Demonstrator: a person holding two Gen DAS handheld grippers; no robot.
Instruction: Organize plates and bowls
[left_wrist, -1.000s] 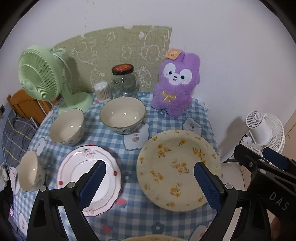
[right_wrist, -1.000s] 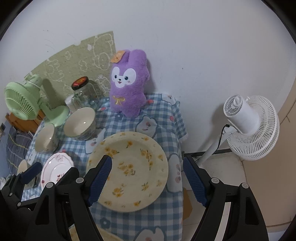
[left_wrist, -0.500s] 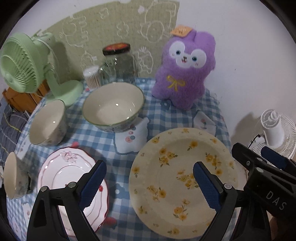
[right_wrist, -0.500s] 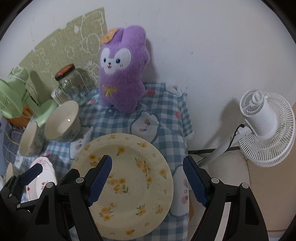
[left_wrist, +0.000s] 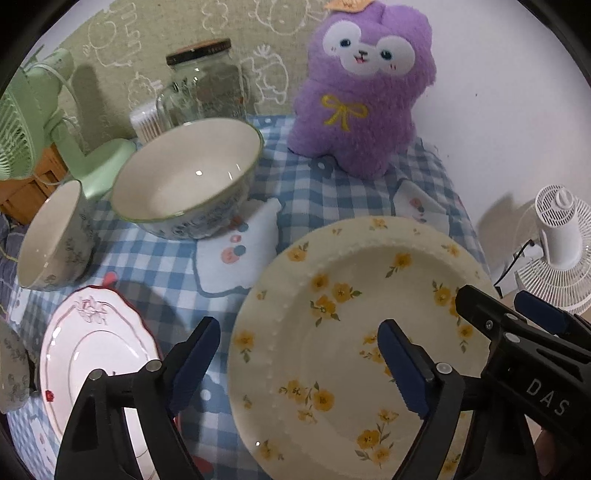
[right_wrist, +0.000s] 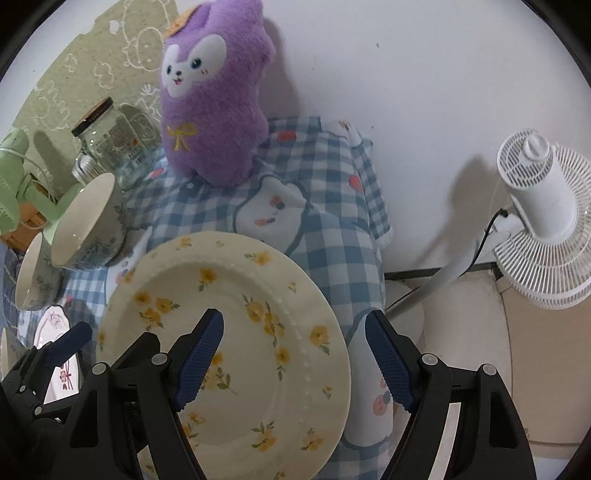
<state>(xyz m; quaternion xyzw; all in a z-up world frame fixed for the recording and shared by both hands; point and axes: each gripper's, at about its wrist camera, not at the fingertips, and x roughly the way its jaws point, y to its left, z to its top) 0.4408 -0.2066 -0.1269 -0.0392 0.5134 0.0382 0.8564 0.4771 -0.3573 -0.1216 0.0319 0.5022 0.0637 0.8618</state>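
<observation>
The big yellow plate (left_wrist: 351, 332) is lying on the checked tablecloth (left_wrist: 177, 266), looking nearer than before. The big bowl (left_wrist: 188, 184) is sitting behind it. The left claw (left_wrist: 299, 363) is closing over its left edge; the right claw (right_wrist: 295, 360) is staying wide over its right edge.

Readable only in the left wrist view: white capitals "DAS", printed on the black body of the right gripper (left_wrist: 546, 319), down at about 4 o'clock in the frame. Printing also on the glass jar (right_wrist: 122, 147) at about 10 o'clock in the right wrist view, too small and blurred to make out. An orange tag (left_wrist: 345, 3) on the purple plush toy (left_wrist: 364, 88) at 12 o'clock, its marks illegible. Drawn cartoon outlines, no letters, on the green wall mat (left_wrist: 122, 40) at 11 o'clock.
</observation>
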